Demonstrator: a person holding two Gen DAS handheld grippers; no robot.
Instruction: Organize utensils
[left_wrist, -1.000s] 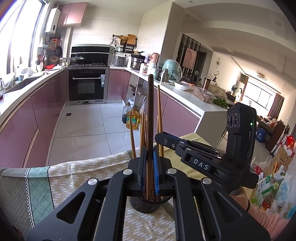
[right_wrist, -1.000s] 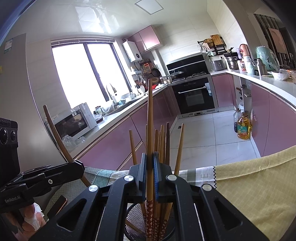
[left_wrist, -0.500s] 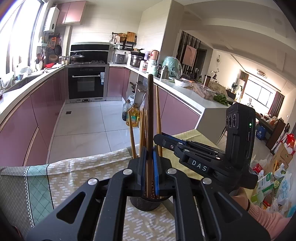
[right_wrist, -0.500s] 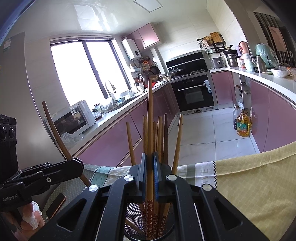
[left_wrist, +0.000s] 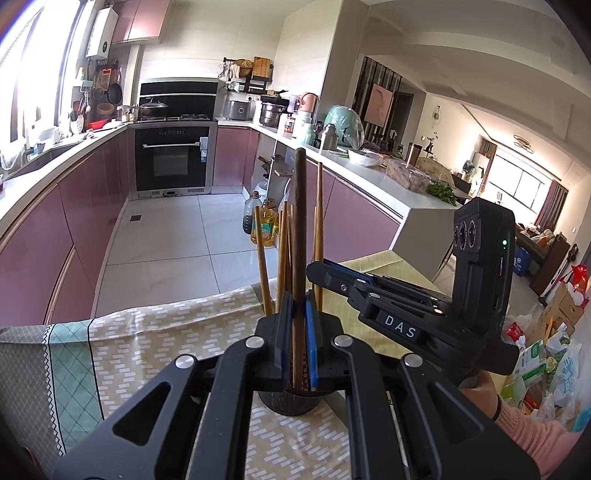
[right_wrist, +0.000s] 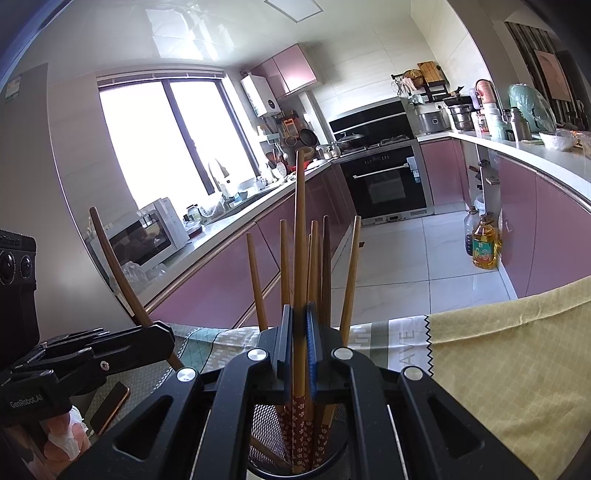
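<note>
My left gripper (left_wrist: 298, 310) is shut on a dark brown chopstick (left_wrist: 299, 221), held upright above a black mesh utensil cup (left_wrist: 291, 400) that holds several wooden chopsticks (left_wrist: 318, 221). My right gripper (right_wrist: 298, 321) is shut on a light wooden chopstick (right_wrist: 300, 221) with a red flowered end, its lower end inside the same cup (right_wrist: 266, 458). The right gripper also shows in the left wrist view (left_wrist: 332, 275), just right of the cup. The left gripper also shows in the right wrist view (right_wrist: 162, 338) at the left, holding its dark chopstick (right_wrist: 110, 258) tilted.
The cup stands on a table covered by a patterned yellow and green cloth (left_wrist: 147, 332). A phone (right_wrist: 110, 406) lies on the table at the left. Pink kitchen cabinets (left_wrist: 55, 229), an oven (left_wrist: 171, 158) and oil bottles (right_wrist: 484, 247) on the floor lie beyond.
Both grippers have lowered a little, and the light chopstick sits deeper in the cup. Both stay shut on their chopsticks.
</note>
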